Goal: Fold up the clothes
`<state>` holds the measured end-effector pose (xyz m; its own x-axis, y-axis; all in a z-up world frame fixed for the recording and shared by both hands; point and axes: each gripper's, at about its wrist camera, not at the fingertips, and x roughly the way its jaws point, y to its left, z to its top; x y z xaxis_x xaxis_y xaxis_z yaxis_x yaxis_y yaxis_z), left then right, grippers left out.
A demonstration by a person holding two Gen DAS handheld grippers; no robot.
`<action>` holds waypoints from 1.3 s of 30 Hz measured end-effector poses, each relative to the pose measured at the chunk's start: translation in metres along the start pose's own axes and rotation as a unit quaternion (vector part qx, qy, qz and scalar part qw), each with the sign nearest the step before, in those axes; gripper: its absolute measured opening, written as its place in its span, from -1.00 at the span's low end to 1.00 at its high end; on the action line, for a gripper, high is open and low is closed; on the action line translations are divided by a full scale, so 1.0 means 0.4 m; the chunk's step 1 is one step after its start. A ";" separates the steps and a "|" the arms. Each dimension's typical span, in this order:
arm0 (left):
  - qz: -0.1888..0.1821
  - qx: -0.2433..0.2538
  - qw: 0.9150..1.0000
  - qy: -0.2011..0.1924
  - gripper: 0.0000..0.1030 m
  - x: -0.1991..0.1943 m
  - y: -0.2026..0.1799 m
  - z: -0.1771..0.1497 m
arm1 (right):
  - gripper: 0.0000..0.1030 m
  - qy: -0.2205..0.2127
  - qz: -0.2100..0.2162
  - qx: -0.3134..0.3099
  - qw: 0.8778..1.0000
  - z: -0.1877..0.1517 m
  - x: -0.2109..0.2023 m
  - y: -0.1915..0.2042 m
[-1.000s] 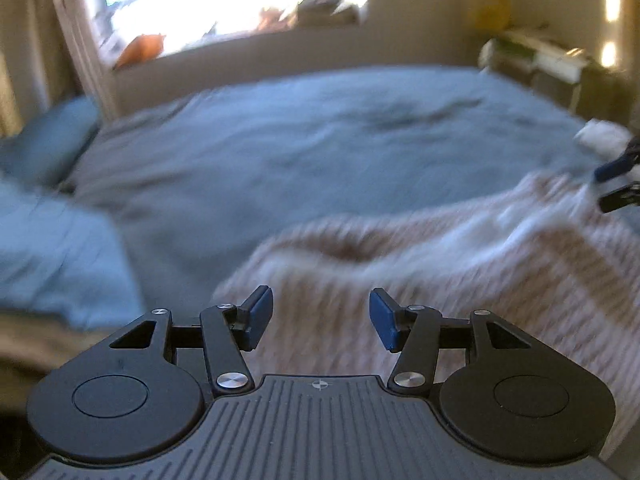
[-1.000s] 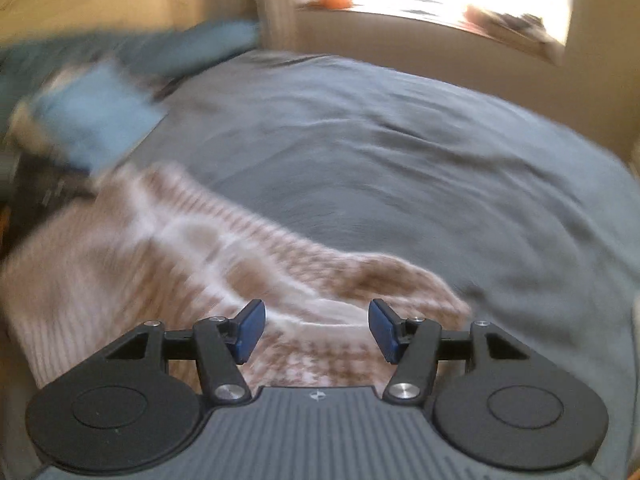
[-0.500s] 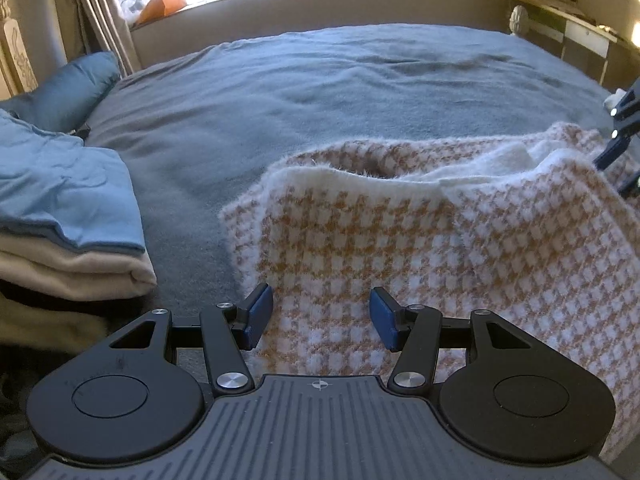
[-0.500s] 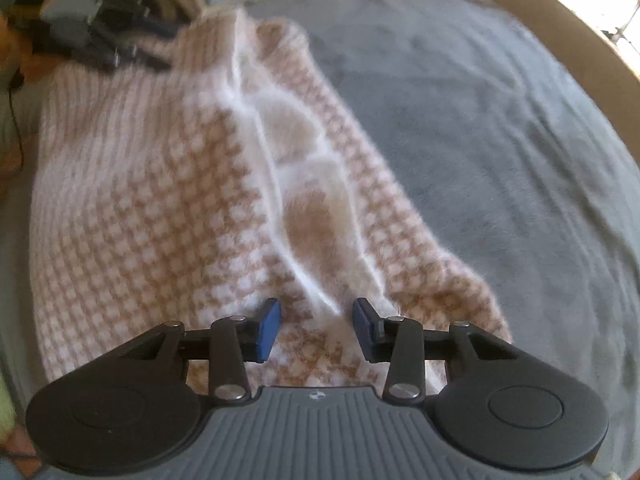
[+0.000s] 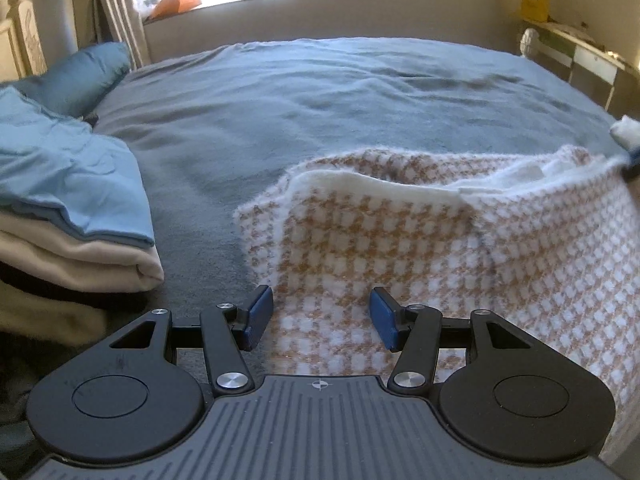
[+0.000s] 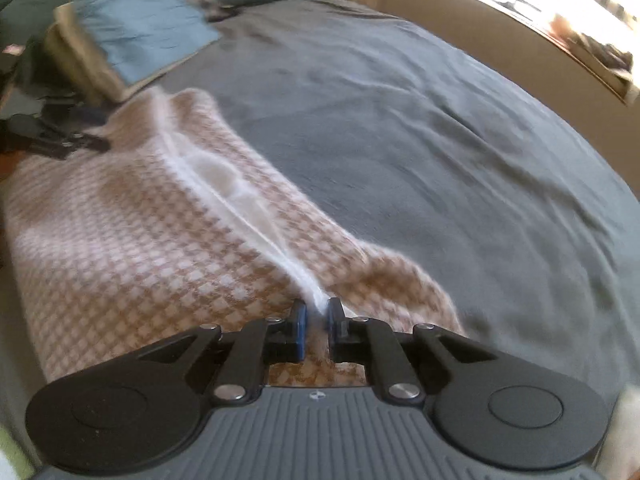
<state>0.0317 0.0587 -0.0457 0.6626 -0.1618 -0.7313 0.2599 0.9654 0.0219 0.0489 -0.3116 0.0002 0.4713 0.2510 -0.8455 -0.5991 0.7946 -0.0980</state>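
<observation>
Grey-blue bedding (image 5: 320, 112) covered the bed and filled most of both views, rumpled into shallow creases toward the far side. Beyond it, along the top of the left wrist view, ran a low ledge (image 5: 280, 12) under a bright window, cluttered with small things too washed out to name. On the bedding lay the houndstooth sweater (image 5: 420, 240), tan and white, spread across the lower right of that view with its white inner edge turned up along the top. At the left edge sat a stack of folded clothes (image 5: 72, 216), a blue piece on top of cream ones, with a teal pillow (image 5: 76, 76) behind it; neither touched the sweater.

The left gripper (image 5: 320, 314) hung over the sweater's near left corner, its blue pads spread apart and pressing on nothing. The right gripper (image 6: 316, 322) had just been closing, and its pads were pinched onto the sweater's white seam at the bottom centre of its view, the fabric bunched between them.
</observation>
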 end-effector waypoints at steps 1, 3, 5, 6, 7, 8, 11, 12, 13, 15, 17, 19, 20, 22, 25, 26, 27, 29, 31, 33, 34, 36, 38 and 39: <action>-0.001 -0.003 1.000 -0.001 0.04 0.001 0.002 0.001 | -0.80 0.002 -0.006 0.004 1.000 -0.011 0.022 0.007; 0.000 -0.008 1.000 -0.005 0.04 -0.001 0.006 0.000 | -0.80 0.012 -0.014 0.011 1.000 -0.031 0.055 0.017; 0.003 -0.013 1.000 -0.009 0.04 -0.006 0.011 -0.002 | -0.75 0.019 -0.022 0.015 0.999 -0.030 0.059 0.021; 0.005 -0.015 1.000 -0.012 0.04 -0.008 0.014 -0.003 | -0.73 0.015 -0.025 0.016 0.999 -0.024 0.041 0.022; 0.006 -0.018 1.000 -0.013 0.04 -0.010 0.017 -0.004 | -0.67 0.008 -0.028 0.015 0.999 -0.018 0.019 0.024; 0.007 -0.021 1.000 -0.014 0.04 -0.012 0.021 -0.004 | -0.60 0.001 -0.031 0.015 0.999 -0.011 -0.004 0.025; 0.010 -0.028 0.999 -0.017 0.04 -0.013 0.028 -0.003 | -0.49 -0.032 -0.025 0.024 0.999 0.023 -0.062 0.029; 0.011 -0.029 0.999 -0.018 0.04 -0.012 0.030 -0.003 | -0.47 -0.045 -0.020 0.030 0.998 0.039 -0.080 0.029; 0.012 -0.030 0.999 -0.020 0.04 -0.011 0.030 -0.004 | -0.44 -0.059 -0.014 0.035 0.998 0.055 -0.098 0.030; 0.015 -0.028 0.999 -0.023 0.04 -0.010 0.028 -0.006 | -0.31 -0.070 0.008 0.027 0.997 0.094 -0.089 0.061; 0.018 -0.029 0.999 -0.025 0.04 -0.012 0.026 -0.009 | -0.20 -0.071 0.030 0.001 0.997 0.137 -0.054 0.120; 0.020 -0.032 0.999 -0.029 0.04 -0.016 0.026 -0.011 | -0.20 -0.068 0.052 -0.028 0.996 0.177 -0.011 0.188; 0.021 -0.034 0.999 -0.030 0.04 -0.017 0.028 -0.012 | -0.20 -0.066 0.055 -0.041 0.995 0.195 0.014 0.219; 0.022 -0.037 0.999 -0.032 0.04 -0.016 0.031 -0.014 | -0.21 -0.061 0.057 -0.065 0.994 0.225 0.061 0.272; 0.018 -0.040 0.998 -0.033 0.04 -0.013 0.036 -0.017 | -0.25 -0.043 0.063 -0.101 0.992 0.238 0.107 0.319; 0.017 -0.041 0.998 -0.035 0.04 -0.012 0.038 -0.018 | -0.26 -0.036 0.054 -0.117 0.991 0.240 0.121 0.334; 0.015 -0.041 0.998 -0.036 0.04 -0.011 0.040 -0.020 | -0.26 -0.030 0.046 -0.128 0.990 0.241 0.132 0.343; 0.012 -0.040 0.998 -0.038 0.04 -0.008 0.042 -0.024 | -0.26 -0.022 0.029 -0.135 0.990 0.238 0.141 0.353; 0.009 -0.040 0.998 -0.040 0.04 -0.004 0.045 -0.028 | -0.25 -0.014 0.015 -0.142 0.990 0.237 0.158 0.368; 0.006 -0.041 0.998 -0.041 0.04 -0.001 0.049 -0.032 | -0.25 -0.008 0.008 -0.144 0.990 0.235 0.166 0.378; 0.005 -0.042 0.998 -0.042 0.04 -0.001 0.051 -0.034 | -0.27 -0.004 0.009 -0.145 0.989 0.236 0.169 0.383; 0.002 -0.044 0.998 -0.047 0.04 -0.002 0.054 -0.039 | -0.55 0.003 0.014 -0.148 0.989 0.241 0.174 0.393; 0.001 -0.047 0.998 -0.051 0.04 -0.004 0.055 -0.043 | -0.91 0.003 0.014 -0.156 0.988 0.244 0.171 0.403; 0.001 -0.048 0.997 -0.053 0.04 -0.005 0.056 -0.044 | -0.91 -0.004 0.005 -0.170 0.985 0.242 0.164 0.415</action>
<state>0.0238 0.0844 -0.0558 0.7343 -0.1759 -0.6556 0.1934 0.9800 -0.0463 0.0430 -0.1098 -0.0207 0.4685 0.2635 -0.8433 -0.7858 0.5606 -0.2613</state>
